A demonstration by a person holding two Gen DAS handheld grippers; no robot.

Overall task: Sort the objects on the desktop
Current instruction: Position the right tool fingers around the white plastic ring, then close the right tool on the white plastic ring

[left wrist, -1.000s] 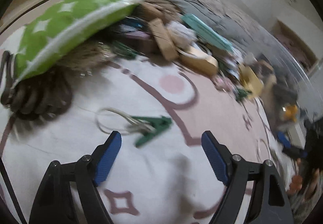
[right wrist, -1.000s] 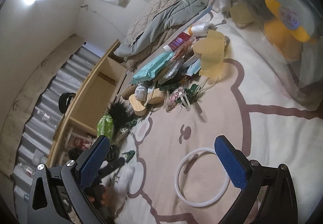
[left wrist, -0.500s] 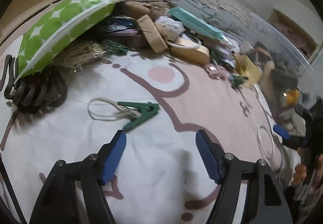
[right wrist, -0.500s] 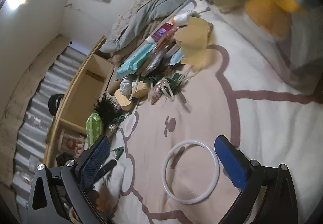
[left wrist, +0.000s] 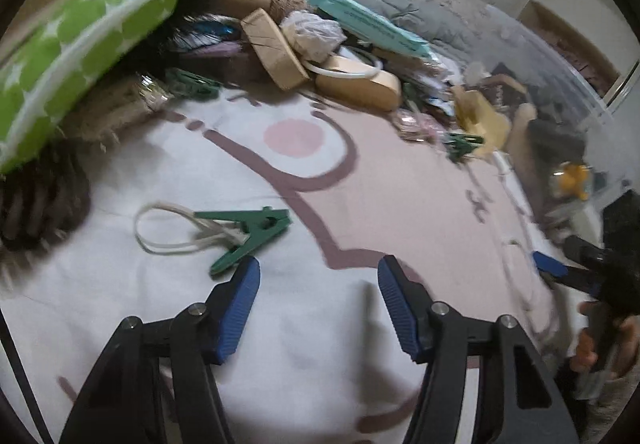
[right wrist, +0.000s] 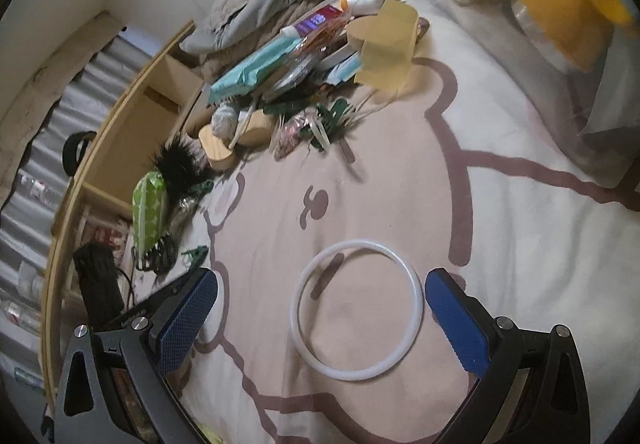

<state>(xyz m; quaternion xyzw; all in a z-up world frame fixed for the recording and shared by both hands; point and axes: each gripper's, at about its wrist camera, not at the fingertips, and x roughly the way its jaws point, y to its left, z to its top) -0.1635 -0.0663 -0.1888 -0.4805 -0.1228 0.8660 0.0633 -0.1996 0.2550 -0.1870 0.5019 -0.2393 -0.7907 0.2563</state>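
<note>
Left hand-held gripper (left wrist: pixel 318 298) closing, empty; green clothespin (left wrist: pixel 248 232) just beside. Right hand-held gripper (right wrist: pixel 320 308) wide, white ring (right wrist: pixel 356 310) between.

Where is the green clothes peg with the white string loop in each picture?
Left wrist view: green clothes peg lies left of centre, just beyond the left gripper's closing, empty jaws.
Right wrist view: same peg, tiny, at left.
Shared landmark: green spotted bag.
</note>
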